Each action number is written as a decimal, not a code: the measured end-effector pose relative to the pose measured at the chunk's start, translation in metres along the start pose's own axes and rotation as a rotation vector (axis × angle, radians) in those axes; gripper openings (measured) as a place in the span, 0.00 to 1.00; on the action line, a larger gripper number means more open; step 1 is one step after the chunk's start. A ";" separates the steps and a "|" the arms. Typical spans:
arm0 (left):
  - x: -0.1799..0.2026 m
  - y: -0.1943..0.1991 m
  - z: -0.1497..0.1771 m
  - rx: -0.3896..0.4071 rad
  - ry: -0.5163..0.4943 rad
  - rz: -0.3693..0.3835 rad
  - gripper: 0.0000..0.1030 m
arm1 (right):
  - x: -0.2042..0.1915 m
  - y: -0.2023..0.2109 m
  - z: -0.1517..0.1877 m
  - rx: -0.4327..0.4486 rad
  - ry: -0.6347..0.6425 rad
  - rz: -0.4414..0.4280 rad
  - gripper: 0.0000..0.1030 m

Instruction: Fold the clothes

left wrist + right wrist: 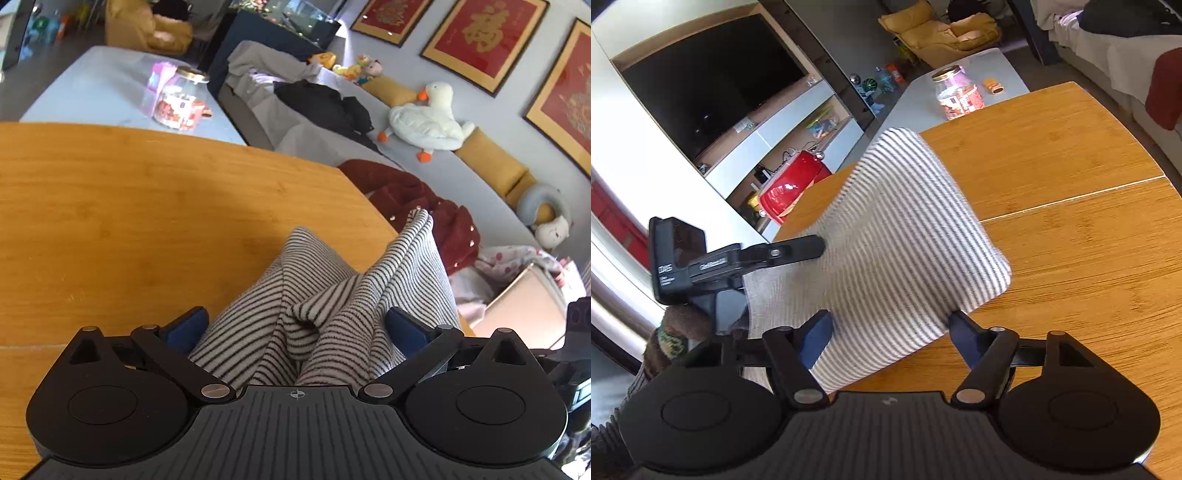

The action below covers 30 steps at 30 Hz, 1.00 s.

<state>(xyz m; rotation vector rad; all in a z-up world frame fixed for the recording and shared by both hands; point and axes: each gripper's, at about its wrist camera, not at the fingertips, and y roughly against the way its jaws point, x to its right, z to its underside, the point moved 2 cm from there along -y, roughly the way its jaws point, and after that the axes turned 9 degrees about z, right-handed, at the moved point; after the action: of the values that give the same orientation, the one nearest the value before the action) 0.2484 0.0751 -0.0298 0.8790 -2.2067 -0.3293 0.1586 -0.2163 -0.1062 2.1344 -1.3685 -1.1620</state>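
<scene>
striped garment bunched between both wide-spread jaws (neither visibly clamping), lidded glass jar holding red-patterned contents

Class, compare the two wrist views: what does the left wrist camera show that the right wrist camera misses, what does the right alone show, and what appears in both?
Left wrist only: the plush goose on the sofa, the framed red pictures on the wall, and the left gripper from behind, its jaws apart around bunched cloth.

Right wrist only: the television, the red case below it, and the right gripper, jaws apart around cloth.

Both: the striped garment, the wooden table and the glass jar.
</scene>
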 end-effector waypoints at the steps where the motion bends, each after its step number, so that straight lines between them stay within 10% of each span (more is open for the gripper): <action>1: -0.003 -0.002 0.003 -0.008 0.019 0.018 1.00 | 0.004 -0.004 -0.003 -0.003 -0.011 -0.002 0.68; 11: 0.034 0.004 0.048 -0.049 0.033 0.093 1.00 | -0.027 -0.031 -0.056 0.208 0.283 0.265 0.75; 18: 0.077 0.005 0.070 -0.098 -0.018 0.251 1.00 | -0.038 0.002 -0.047 0.311 0.403 0.273 0.89; 30: 0.039 0.044 0.034 0.199 0.107 -0.147 1.00 | -0.112 0.014 0.039 0.533 0.734 0.312 0.93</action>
<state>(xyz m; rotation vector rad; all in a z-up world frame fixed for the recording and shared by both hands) 0.1827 0.0794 -0.0124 1.1430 -2.1058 -0.1291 0.0982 -0.1200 -0.0703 2.2031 -1.6396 0.1461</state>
